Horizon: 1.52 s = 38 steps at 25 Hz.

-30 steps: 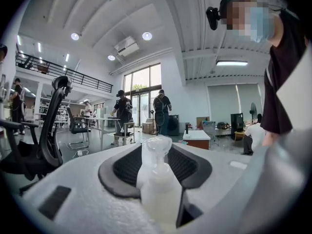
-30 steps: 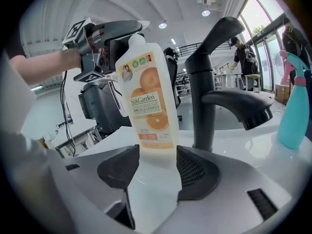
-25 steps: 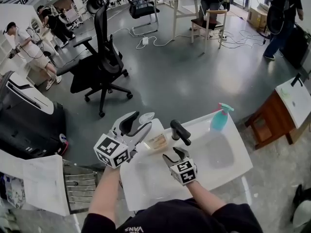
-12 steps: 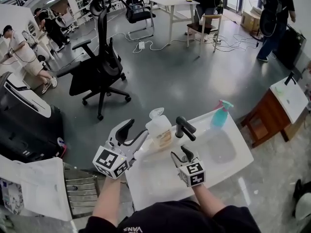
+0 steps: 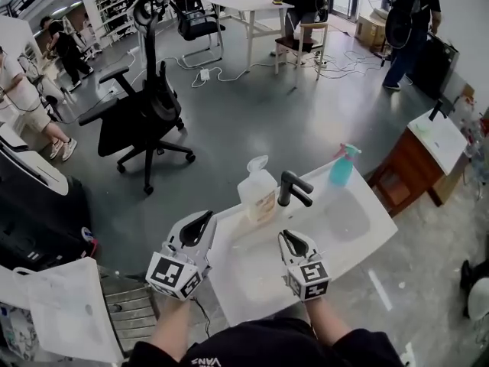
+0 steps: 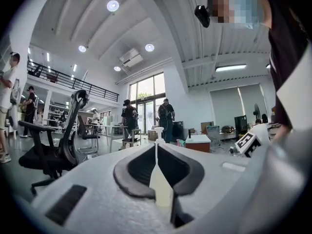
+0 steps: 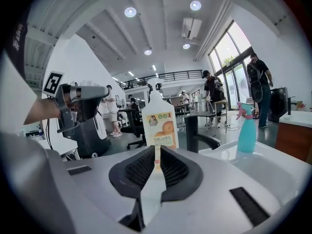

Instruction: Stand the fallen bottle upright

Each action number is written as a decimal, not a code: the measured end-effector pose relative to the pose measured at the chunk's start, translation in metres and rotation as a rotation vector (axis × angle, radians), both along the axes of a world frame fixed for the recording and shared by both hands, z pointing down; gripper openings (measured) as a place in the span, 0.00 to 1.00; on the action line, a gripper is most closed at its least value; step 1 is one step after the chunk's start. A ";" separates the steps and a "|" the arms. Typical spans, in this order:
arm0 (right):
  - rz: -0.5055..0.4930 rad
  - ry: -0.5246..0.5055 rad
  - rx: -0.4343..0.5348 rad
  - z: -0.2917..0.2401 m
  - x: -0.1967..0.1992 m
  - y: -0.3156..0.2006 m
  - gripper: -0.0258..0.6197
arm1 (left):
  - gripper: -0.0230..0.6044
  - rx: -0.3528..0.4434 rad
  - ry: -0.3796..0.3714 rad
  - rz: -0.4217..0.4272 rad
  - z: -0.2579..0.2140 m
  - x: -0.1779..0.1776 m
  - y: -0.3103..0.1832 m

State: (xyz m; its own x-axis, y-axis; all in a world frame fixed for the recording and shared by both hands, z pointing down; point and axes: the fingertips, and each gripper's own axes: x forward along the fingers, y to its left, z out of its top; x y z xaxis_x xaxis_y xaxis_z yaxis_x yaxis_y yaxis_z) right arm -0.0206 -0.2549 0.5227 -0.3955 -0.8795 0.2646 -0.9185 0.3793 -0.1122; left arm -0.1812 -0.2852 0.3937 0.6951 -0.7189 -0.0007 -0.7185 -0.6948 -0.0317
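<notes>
A pale pump bottle with an orange label stands upright on the white sink counter, just left of the black faucet. My left gripper hangs at the counter's near left corner, jaws shut and empty, well short of the bottle. My right gripper hovers over the basin in front of the faucet; its jaws are closing, down to a thin slit with nothing between them. In the right gripper view the bottle stands straight ahead beyond the right gripper. The left gripper shows only background past its tips.
A teal spray bottle stands at the counter's far right corner. A black office chair sits on the grey floor beyond the counter. A wooden stand is to the right, a black case to the left. People stand further off.
The bottle went from lying on the counter to standing upright. Both grippers let go, drew back toward me and closed; the right one also rose.
</notes>
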 end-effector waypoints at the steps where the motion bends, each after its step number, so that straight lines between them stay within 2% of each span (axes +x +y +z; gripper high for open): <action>1: 0.012 -0.001 0.013 -0.006 -0.001 0.004 0.07 | 0.08 -0.006 0.000 0.004 0.002 -0.002 0.005; 5: 0.027 -0.001 0.054 -0.027 -0.007 0.018 0.04 | 0.07 -0.031 -0.009 0.032 0.014 -0.008 0.026; 8: -0.003 0.012 0.072 -0.037 -0.011 0.024 0.04 | 0.07 -0.048 -0.014 0.041 0.023 -0.011 0.041; 13: -0.104 0.019 0.059 -0.044 -0.017 0.037 0.04 | 0.07 -0.064 -0.027 0.004 0.032 -0.010 0.065; 19: -0.185 0.036 0.043 -0.045 0.000 0.053 0.04 | 0.07 -0.092 -0.050 -0.054 0.043 0.008 0.085; 31: -0.293 0.040 0.047 -0.051 0.030 0.074 0.04 | 0.07 -0.147 -0.029 -0.182 0.063 0.029 0.123; 38: -0.351 0.041 0.040 -0.047 0.042 0.082 0.04 | 0.07 -0.144 -0.024 -0.238 0.066 0.047 0.138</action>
